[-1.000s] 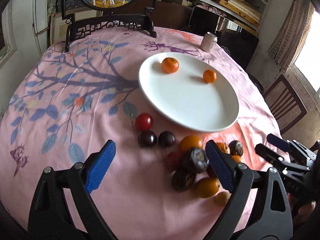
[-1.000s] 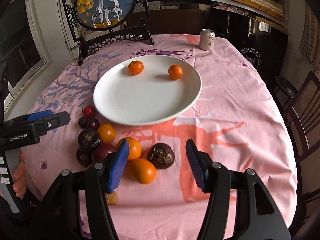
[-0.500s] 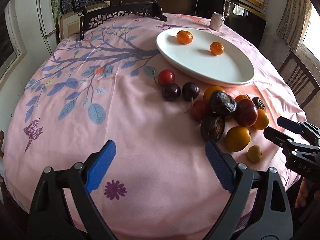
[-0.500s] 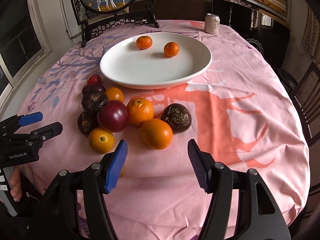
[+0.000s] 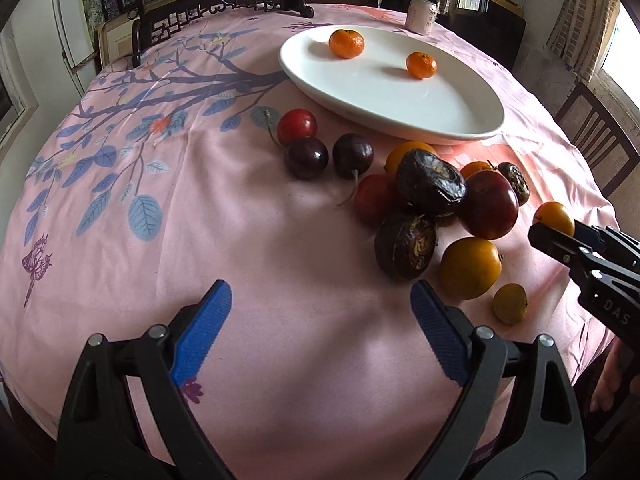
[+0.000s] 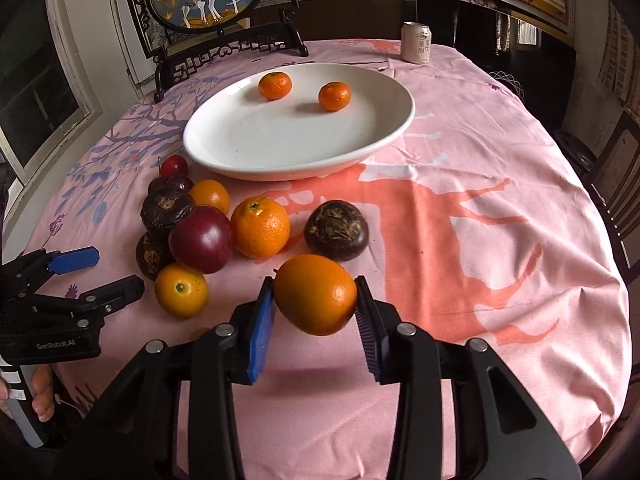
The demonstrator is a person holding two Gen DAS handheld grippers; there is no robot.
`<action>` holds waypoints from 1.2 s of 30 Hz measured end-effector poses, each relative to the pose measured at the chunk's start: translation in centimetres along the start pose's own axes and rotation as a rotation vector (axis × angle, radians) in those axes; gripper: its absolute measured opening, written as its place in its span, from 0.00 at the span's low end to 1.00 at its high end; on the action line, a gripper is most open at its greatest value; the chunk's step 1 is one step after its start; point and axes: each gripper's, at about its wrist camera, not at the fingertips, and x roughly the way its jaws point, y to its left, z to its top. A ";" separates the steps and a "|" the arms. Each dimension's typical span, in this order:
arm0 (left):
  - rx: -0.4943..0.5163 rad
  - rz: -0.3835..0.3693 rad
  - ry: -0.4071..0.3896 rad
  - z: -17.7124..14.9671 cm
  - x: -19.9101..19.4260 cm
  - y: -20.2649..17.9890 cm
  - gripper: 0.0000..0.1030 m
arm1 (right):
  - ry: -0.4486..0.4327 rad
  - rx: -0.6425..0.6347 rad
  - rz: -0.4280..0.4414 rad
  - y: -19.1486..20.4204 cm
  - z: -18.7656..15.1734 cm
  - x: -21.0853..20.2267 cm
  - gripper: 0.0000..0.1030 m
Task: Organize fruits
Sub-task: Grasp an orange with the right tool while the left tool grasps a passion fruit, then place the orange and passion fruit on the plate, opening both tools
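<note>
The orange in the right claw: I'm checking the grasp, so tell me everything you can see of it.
The orange is round, smooth-skinned and glossy, plain orange, with no stem end facing the camera. It sits between the right claw's two fingers, blue pad on its left side, dark ribbed pad on its right. A shadow on the pink tablecloth below suggests it is lifted clear. It hangs nearer the camera than the fruit pile and touches no other fruit. The white plate lies beyond.
</note>
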 end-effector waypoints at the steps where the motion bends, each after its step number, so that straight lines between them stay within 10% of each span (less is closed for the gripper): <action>1: 0.009 -0.007 0.006 0.1 0.3 -0.4 0.90 | 0.001 0.011 -0.002 -0.4 -0.2 -0.3 0.38; 8: 0.024 -0.043 -0.009 1.7 1.4 -2.5 0.74 | -0.002 0.065 0.023 -2.2 -1.0 -1.0 0.38; 12: 0.038 -0.054 -0.014 2.0 1.3 -3.1 0.29 | -0.011 0.071 0.029 -2.4 -1.0 -1.5 0.38; 36: 0.032 -0.147 -0.085 4.5 -3.4 -1.5 0.28 | -0.033 0.023 0.048 -0.6 1.3 -1.7 0.39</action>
